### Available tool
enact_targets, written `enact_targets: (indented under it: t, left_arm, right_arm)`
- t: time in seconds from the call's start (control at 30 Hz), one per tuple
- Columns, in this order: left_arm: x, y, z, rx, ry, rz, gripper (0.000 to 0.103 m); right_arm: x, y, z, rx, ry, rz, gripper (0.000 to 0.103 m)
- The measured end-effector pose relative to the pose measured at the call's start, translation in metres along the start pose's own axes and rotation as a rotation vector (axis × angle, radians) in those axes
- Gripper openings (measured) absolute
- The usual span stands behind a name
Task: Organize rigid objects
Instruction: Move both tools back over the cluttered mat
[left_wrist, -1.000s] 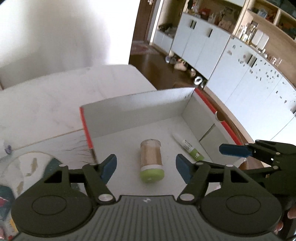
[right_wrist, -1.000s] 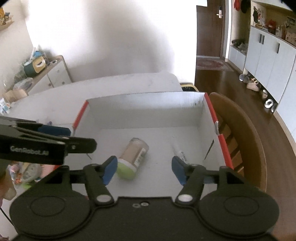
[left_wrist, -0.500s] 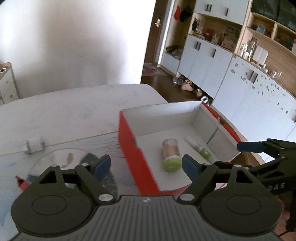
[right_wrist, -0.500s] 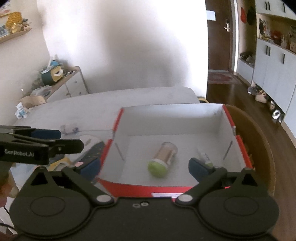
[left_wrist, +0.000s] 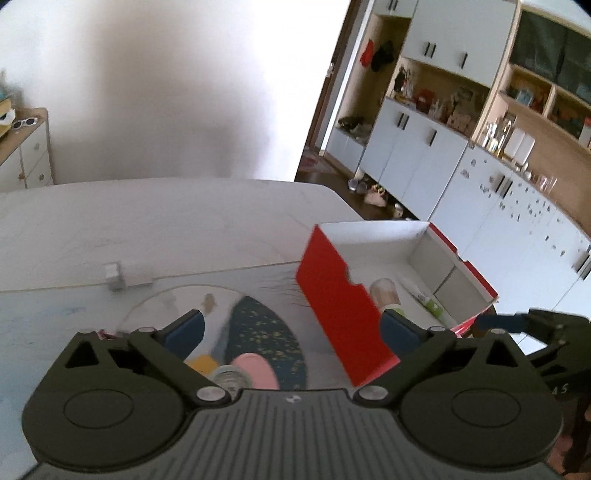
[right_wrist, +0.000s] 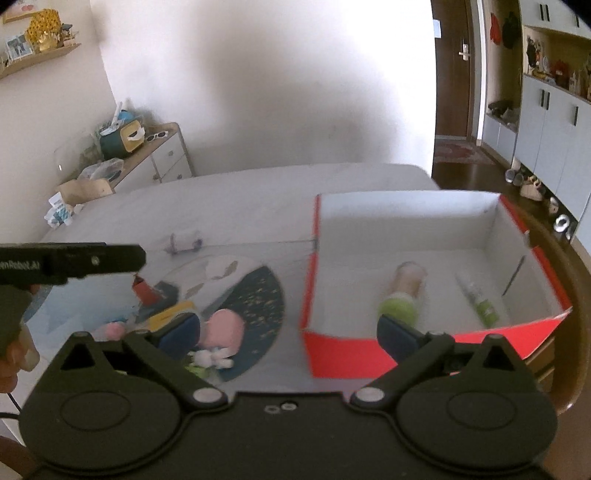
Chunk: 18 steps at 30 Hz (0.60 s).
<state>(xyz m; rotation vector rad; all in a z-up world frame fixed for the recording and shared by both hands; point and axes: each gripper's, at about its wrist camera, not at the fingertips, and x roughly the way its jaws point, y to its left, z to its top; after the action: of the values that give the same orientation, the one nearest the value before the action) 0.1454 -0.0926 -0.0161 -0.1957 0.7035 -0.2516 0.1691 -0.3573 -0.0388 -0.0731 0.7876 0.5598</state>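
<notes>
Two cylinders (right_wrist: 402, 291) lengthwise, caps nearward

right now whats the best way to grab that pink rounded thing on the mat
Take the pink rounded thing across its narrower width, coming down from above. It lies low on the dark mat with a yellow item and a small white toy close by, so a side approach looks crowded. Its exact shape is blurred.

A plain white wall (left_wrist: 166, 92) is seen behind a pale table (left_wrist: 166, 221), brightly lit at the right. White cabinets (left_wrist: 417, 155) with wooden shelves (left_wrist: 535, 107) are lined along a dark wood floor (right_wrist: 461, 173). A low drawer unit (right_wrist: 162, 158) is set left, a dark door (right_wrist: 452, 66) at the back.
</notes>
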Motion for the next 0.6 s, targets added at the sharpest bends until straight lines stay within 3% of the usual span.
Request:
enact_targets:
  t: [0.17, 0.43, 0.6]
  left_arm:
    - [-0.006, 0.036, -0.011, 0.008, 0.003, 0.047, 0.103]
    - [-0.011, 0.098, -0.035, 0.013, 0.015, 0.137, 0.103]
    - [-0.001, 0.133, -0.050, -0.020, 0.087, 0.110, 0.103]
  right_arm:
    - [0.014, 0.036, -0.010, -0.053, 0.004, 0.023, 0.102]
    - [0.056, 0.089, -0.031, -0.096, 0.086, 0.038, 0.102]
    - [0.082, 0.113, -0.043, -0.115, 0.140, 0.016, 0.102]
